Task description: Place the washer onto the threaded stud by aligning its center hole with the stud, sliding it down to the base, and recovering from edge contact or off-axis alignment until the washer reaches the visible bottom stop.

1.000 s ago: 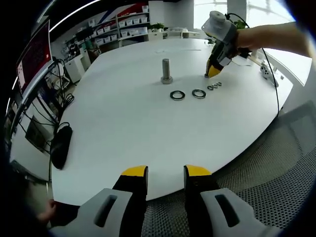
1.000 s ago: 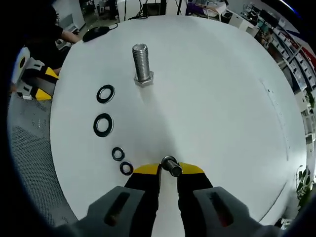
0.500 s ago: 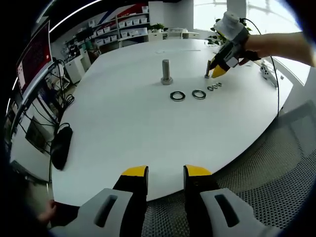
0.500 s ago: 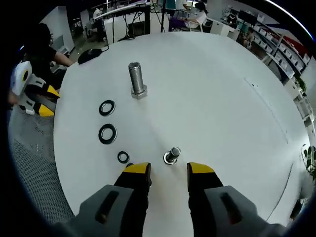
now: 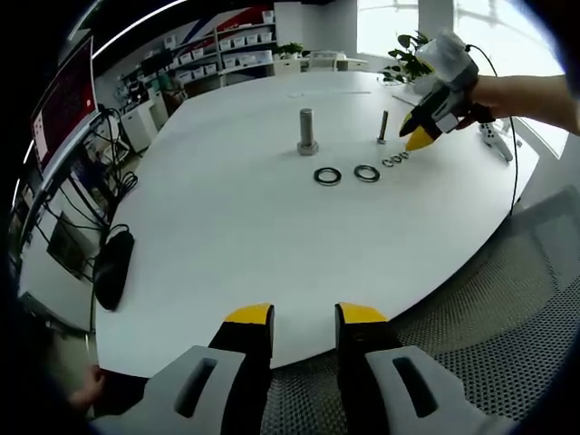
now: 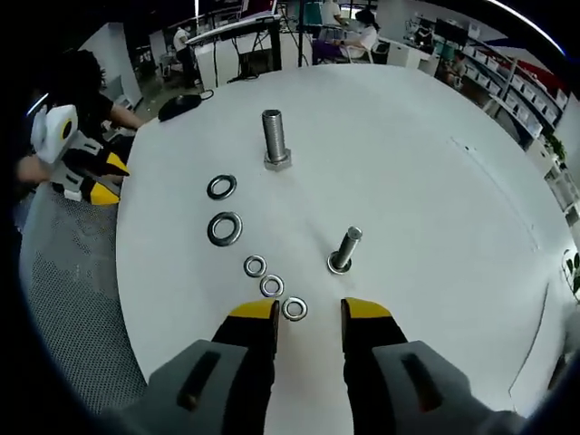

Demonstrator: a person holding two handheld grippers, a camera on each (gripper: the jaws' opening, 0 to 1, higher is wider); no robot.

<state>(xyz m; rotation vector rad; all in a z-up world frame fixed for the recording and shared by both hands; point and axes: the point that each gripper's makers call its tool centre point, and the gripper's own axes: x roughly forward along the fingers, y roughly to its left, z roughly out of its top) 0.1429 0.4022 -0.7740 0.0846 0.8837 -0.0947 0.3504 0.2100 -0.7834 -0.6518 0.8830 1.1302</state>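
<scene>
Hovering low over the white tabletop, right tongs spread apart and gripping nothing, yellow tips just short of a row of three small washers. Nearest small washer lying flat between the two tips, second washer and third washer trailing off diagonally beyond it. Just past the right-hand tip, thin threaded stud standing on its head, leaning slightly in the fisheye, bare of any washer. Farther along, two large washers, one near, the other beyond it, flat and apart from each other. Thick bolt upright on its hex head past them, also bare.

Seen from the left gripper view, left tongs spread and empty, held off the near edge of the tabletop, above mesh seating. Across the surface: thick bolt, both large washers, the cluster of small washers and thin stud, with the right tongs coming in over them, held by a person's hand. Black bag on the floor beside the tabletop.
</scene>
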